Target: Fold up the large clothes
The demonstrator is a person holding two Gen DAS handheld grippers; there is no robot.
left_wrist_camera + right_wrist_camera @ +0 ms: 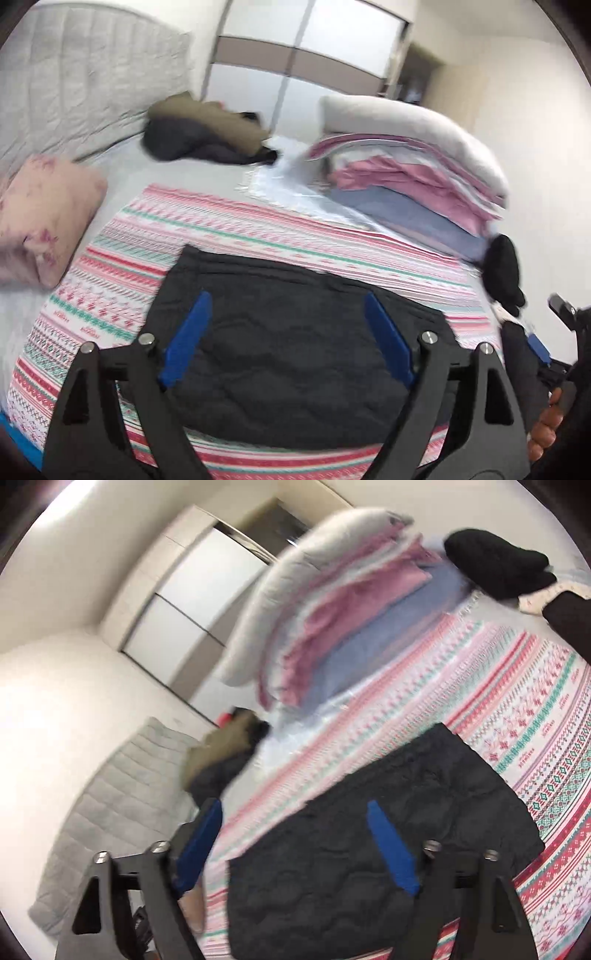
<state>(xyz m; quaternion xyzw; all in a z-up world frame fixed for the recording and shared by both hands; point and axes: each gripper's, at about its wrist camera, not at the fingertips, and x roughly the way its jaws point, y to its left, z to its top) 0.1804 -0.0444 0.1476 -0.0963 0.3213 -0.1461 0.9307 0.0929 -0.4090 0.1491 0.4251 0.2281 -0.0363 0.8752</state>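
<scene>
A dark quilted garment [291,354] lies folded flat as a rectangle on the pink, red and green patterned blanket [207,236]. It also shows in the right wrist view [384,849]. My left gripper [288,306] hovers over it, open and empty, blue fingers [188,339] spread wide. My right gripper [295,808] is open and empty above the garment's left part, tilted. The right gripper's edge also shows in the left wrist view [554,332] at the far right.
A stack of folded bedding [417,162] sits at the far right of the bed, a black item [502,273] beside it. An olive and dark jacket pile [210,129] lies by the grey headboard [85,85]. A pink pillow [44,218] lies left. A wardrobe [306,55] stands behind.
</scene>
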